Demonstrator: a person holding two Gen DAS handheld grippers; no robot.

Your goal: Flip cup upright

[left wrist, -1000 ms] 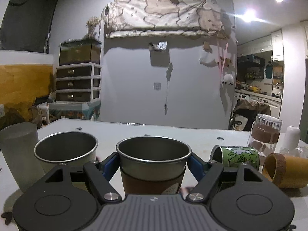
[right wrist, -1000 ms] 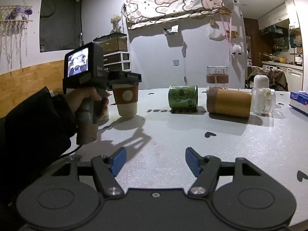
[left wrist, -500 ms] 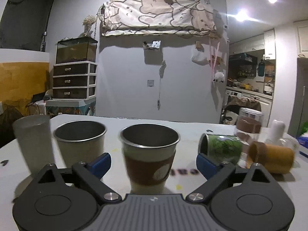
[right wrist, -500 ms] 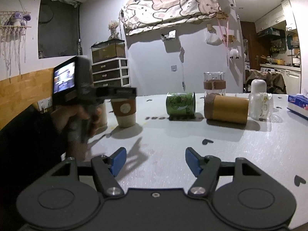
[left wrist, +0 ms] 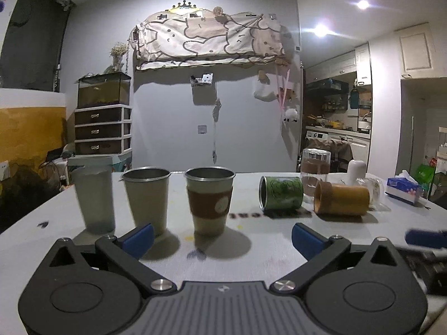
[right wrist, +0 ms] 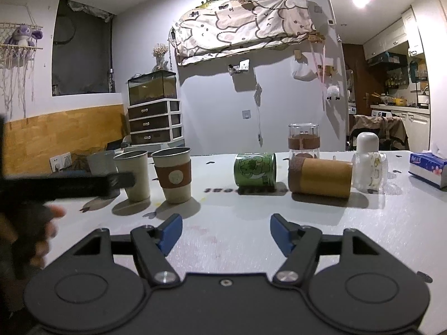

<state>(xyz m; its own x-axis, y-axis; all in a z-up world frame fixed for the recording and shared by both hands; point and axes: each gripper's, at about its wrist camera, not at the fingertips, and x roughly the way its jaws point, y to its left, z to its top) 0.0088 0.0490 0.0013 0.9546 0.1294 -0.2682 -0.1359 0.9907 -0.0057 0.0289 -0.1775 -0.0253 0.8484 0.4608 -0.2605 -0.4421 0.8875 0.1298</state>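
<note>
A metal cup with a brown sleeve (left wrist: pixel 210 200) (right wrist: pixel 173 175) stands upright on the white table (left wrist: pixel 251 251). A green cup (left wrist: pixel 280 192) (right wrist: pixel 255 169) lies on its side to its right, and a tan cup (left wrist: pixel 341 198) (right wrist: pixel 320 177) lies on its side further right. My left gripper (left wrist: pixel 222 239) is open and empty, a short way back from the sleeved cup. My right gripper (right wrist: pixel 225 234) is open and empty, in front of the green cup. The left gripper shows blurred at the left of the right wrist view.
A plain metal cup (left wrist: pixel 146 196) (right wrist: pixel 133 176) and a frosted tumbler (left wrist: pixel 95 198) stand upright left of the sleeved cup. A glass jar with a brown band (right wrist: pixel 303 141), a white bottle (right wrist: pixel 368 142), a clear glass (right wrist: pixel 370 174) and a tissue box (right wrist: pixel 428 169) sit at the right.
My left gripper opened, let go of the sleeved cup standing upright, and drew back from it. The right gripper moved slightly forward.
</note>
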